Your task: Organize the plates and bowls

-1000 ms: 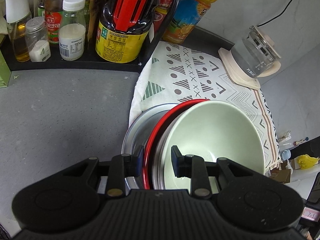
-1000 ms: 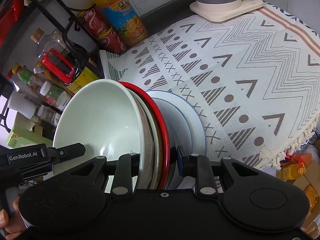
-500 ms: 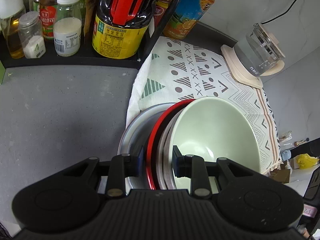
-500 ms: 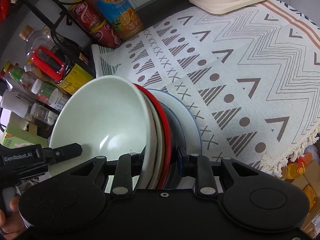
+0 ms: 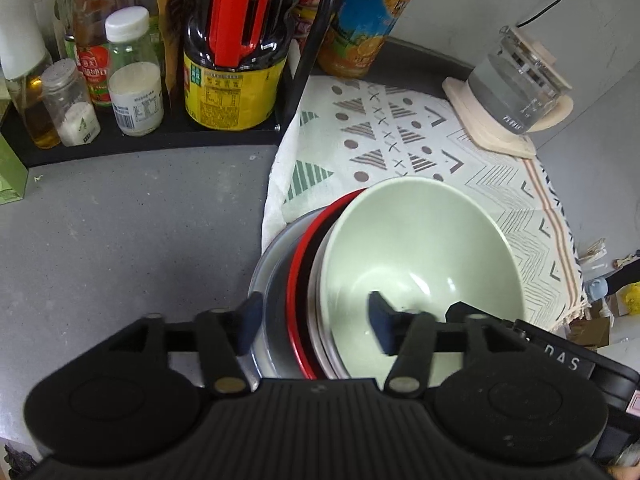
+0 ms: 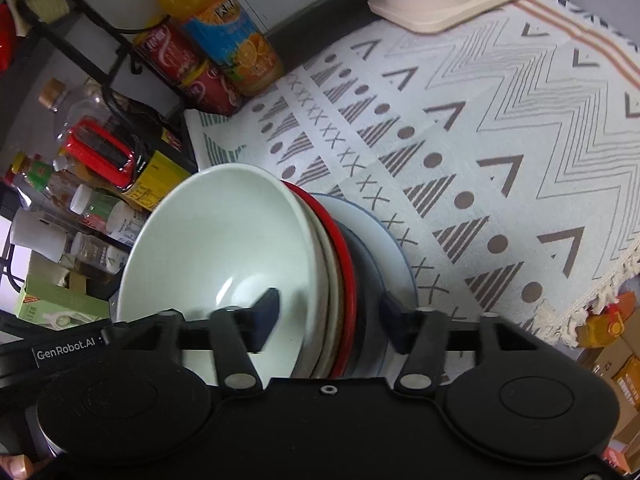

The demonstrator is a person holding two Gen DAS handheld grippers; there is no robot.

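Observation:
A nested stack of dishes sits at the near edge of the patterned cloth (image 5: 400,148): a pale green bowl (image 5: 420,256) on top, a beige bowl and a red-rimmed bowl (image 5: 298,264) under it, and a grey-blue plate (image 5: 266,256) at the bottom. The stack also shows in the right wrist view, with the green bowl (image 6: 224,240) and the plate (image 6: 384,236). My left gripper (image 5: 314,322) is open, its jaws straddling the stack's rim without touching. My right gripper (image 6: 330,320) is open, straddling the opposite rim.
A black rack with sauce and spice bottles (image 5: 136,76) and a big dark jug (image 5: 232,60) stands behind the grey counter (image 5: 120,248). An orange juice bottle (image 6: 224,40) and red cans (image 6: 188,72) stand at the cloth's back. A glass kettle (image 5: 516,92) sits far right.
Both grippers have opened wide and let go of the stack's rim. The stack now rests lower on the cloth.

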